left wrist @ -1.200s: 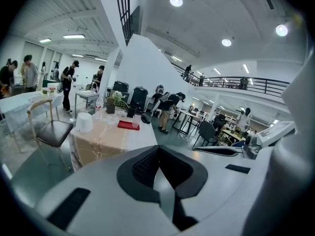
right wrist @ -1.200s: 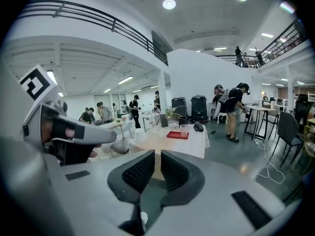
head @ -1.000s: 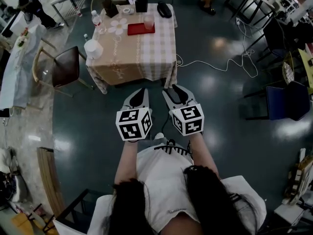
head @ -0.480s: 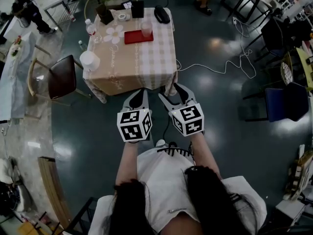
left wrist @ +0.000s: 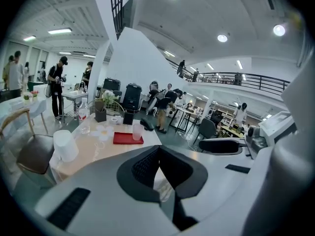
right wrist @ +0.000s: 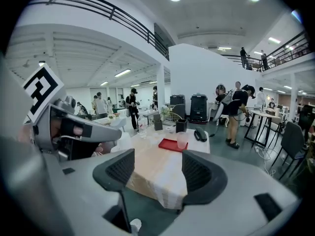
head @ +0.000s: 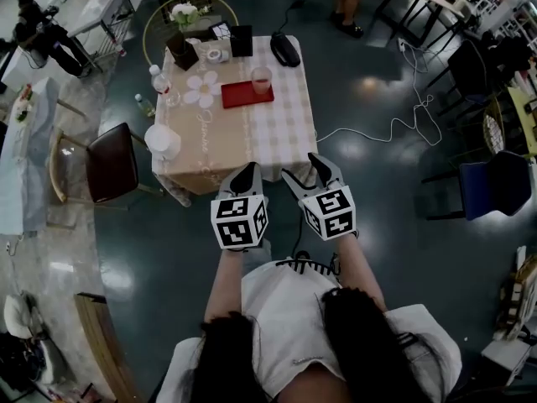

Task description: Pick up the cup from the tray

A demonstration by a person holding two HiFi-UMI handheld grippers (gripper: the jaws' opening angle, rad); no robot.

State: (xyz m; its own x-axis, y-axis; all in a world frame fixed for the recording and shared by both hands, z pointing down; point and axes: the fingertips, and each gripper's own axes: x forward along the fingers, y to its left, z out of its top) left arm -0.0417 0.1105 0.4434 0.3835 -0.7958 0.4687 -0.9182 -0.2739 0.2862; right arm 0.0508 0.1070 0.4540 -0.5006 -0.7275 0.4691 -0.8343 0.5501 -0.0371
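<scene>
Right tool [head: 302,168]: empty, jaws opening. Left tool [head: 247,170]: clenched on nothing. Hazard: an off-centre approach may knock the cup [head: 262,80] over on the tray [head: 240,96] before grasp.

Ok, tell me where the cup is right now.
In the head view the cup stands on the right end of the red tray, on the checked table.
</scene>
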